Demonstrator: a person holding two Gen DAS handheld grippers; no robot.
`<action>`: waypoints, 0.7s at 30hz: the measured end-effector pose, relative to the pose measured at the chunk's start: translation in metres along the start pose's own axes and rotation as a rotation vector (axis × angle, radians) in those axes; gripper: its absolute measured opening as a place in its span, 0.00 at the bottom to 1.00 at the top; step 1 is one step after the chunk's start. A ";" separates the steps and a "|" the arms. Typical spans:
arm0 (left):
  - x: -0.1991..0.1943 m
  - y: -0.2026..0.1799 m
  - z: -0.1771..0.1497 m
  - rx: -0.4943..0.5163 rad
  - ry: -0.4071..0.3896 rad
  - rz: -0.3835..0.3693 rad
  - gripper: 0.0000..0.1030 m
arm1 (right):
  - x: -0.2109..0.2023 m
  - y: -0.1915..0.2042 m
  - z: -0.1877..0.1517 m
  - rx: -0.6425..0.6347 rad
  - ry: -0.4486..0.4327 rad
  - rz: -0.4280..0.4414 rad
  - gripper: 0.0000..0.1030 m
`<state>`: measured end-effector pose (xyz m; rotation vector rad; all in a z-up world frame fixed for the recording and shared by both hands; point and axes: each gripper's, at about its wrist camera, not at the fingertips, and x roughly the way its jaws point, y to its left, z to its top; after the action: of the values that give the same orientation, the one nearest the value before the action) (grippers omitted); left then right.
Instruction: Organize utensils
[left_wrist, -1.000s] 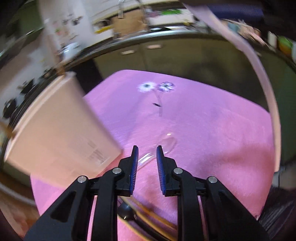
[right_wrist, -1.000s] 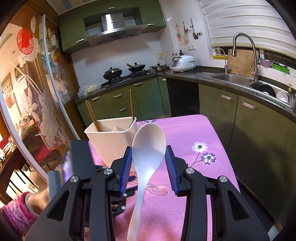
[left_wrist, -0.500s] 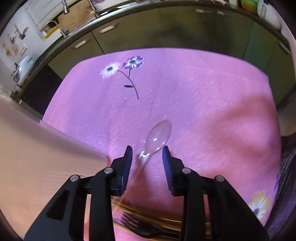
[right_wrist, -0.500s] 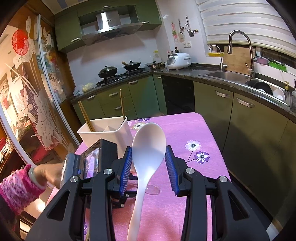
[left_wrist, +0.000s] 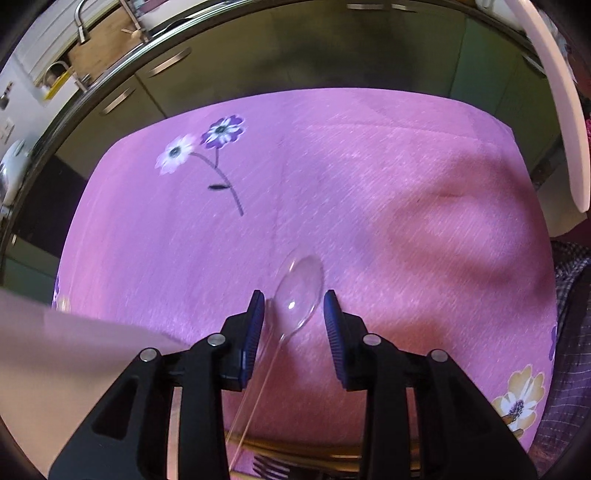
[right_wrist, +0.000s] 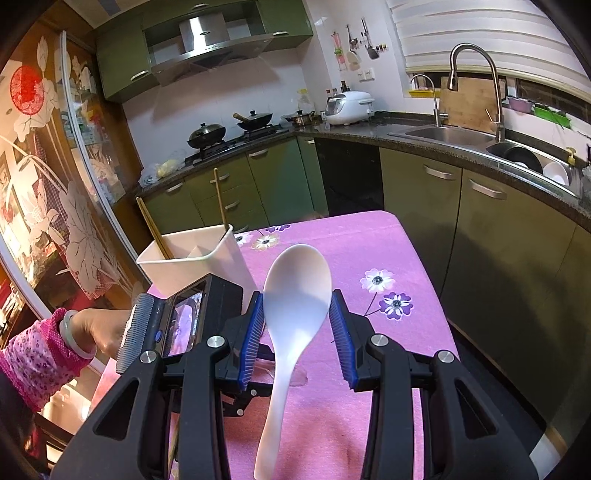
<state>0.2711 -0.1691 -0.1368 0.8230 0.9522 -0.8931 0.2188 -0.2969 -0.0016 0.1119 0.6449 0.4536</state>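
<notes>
A clear plastic spoon (left_wrist: 299, 291) lies on the pink tablecloth (left_wrist: 369, 177). My left gripper (left_wrist: 294, 314) hangs open over it. The spoon's bowl sits between the blue pads (left_wrist: 255, 325), which do not press on it. My right gripper (right_wrist: 297, 321) is shut on the bowl of a white spoon (right_wrist: 295, 291), held in the air with its handle hanging down. That white spoon (left_wrist: 561, 110) also crosses the upper right of the left wrist view. A white utensil holder (right_wrist: 192, 258) with chopsticks (right_wrist: 219, 199) in it stands at the table's left.
A dark fork (left_wrist: 269, 465) and golden chopsticks (left_wrist: 332, 446) lie at the near edge under the left gripper. A hand (right_wrist: 96, 328) in a pink sleeve holds the left tool. Green cabinets (right_wrist: 480, 229) and a sink (right_wrist: 443, 133) ring the table's far and right edges.
The left gripper's jaws widened and it rolled and sank toward the cloth. The clear spoon's bowl now lies between its fingertips. The right gripper kept still with the white spoon.
</notes>
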 end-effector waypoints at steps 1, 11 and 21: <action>0.001 0.000 0.002 0.003 0.000 -0.007 0.31 | 0.000 -0.001 0.001 0.004 -0.001 0.000 0.36; -0.005 0.002 -0.004 -0.072 -0.025 -0.023 0.08 | -0.010 -0.008 -0.001 0.020 -0.025 0.011 0.36; -0.029 -0.012 -0.010 -0.076 -0.053 0.082 0.05 | -0.032 0.001 -0.006 0.007 -0.058 0.034 0.36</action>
<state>0.2482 -0.1583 -0.1161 0.7649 0.8945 -0.7993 0.1926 -0.3105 0.0115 0.1423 0.5886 0.4790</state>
